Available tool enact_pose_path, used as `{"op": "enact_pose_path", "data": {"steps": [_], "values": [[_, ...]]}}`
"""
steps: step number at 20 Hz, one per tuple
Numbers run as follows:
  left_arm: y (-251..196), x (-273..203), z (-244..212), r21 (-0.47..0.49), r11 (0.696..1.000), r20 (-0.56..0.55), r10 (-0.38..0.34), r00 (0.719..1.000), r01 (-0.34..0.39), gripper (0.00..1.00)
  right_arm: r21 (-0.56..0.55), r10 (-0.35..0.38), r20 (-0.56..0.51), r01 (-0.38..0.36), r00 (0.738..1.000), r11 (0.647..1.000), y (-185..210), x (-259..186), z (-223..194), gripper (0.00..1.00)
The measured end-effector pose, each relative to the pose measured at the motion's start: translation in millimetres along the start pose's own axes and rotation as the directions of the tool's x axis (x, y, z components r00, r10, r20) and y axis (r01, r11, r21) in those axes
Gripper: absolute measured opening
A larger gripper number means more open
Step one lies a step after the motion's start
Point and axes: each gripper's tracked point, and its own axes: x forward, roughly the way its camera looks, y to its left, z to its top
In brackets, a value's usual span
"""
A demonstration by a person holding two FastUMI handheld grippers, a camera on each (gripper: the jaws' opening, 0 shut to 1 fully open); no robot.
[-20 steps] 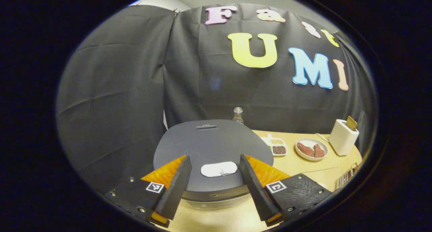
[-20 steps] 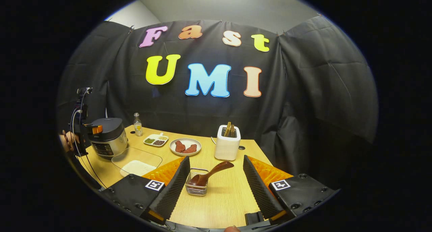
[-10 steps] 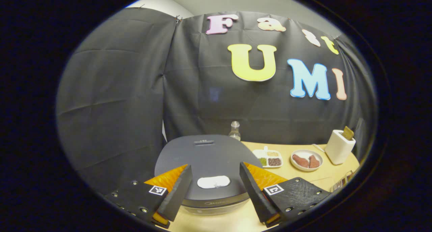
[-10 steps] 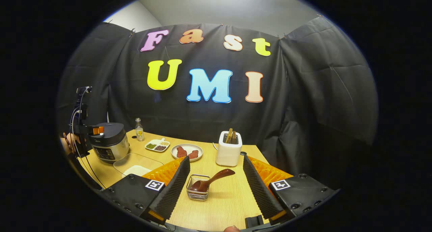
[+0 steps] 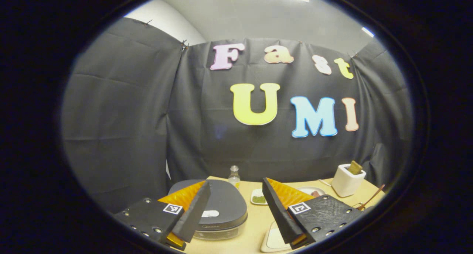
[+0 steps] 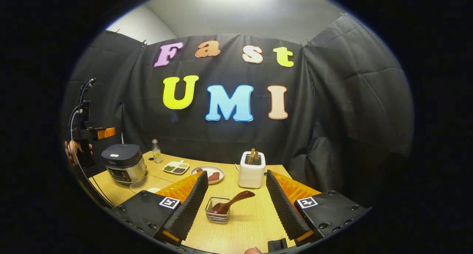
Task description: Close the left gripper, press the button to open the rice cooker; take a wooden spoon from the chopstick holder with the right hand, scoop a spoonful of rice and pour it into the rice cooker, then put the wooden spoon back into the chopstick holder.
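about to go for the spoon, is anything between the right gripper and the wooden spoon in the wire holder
Nothing visible stands in the way. The brown wooden spoon leans out of the small wire chopstick holder on bare light wooden table, straight ahead between the open fingers of the right gripper.

Nothing legible is showing: the brand mark on the dark-lidded silver rice cooker (image 6: 124,164) is staying too small to read.
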Motion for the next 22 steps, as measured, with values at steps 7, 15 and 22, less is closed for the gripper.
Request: {"op": "enact_pose_path", "data": {"steps": [7, 15, 22], "values": [[-49, -99, 53, 0.026, 0.998, 0.108, -0.061, 0.992, 0.059, 0.88, 0.008, 0.035, 0.074, -0.035, 0.997, 0.999, -9, -31, 12, 0.99], [-70, -188, 61, 0.060, 0.990, 0.136, -0.134, 0.982, 0.127, 0.87, 0.052, 0.013, 0.134, -0.020, 0.991, 0.998, 0, -62, 27, 0.95], [-44, -233, 56, 0.027, 0.989, 0.148, -0.145, 0.978, 0.142, 0.88, 0.057, -0.045, 0.191, 0.034, 0.981, 0.998, 16, -89, 34, 0.98]]}}
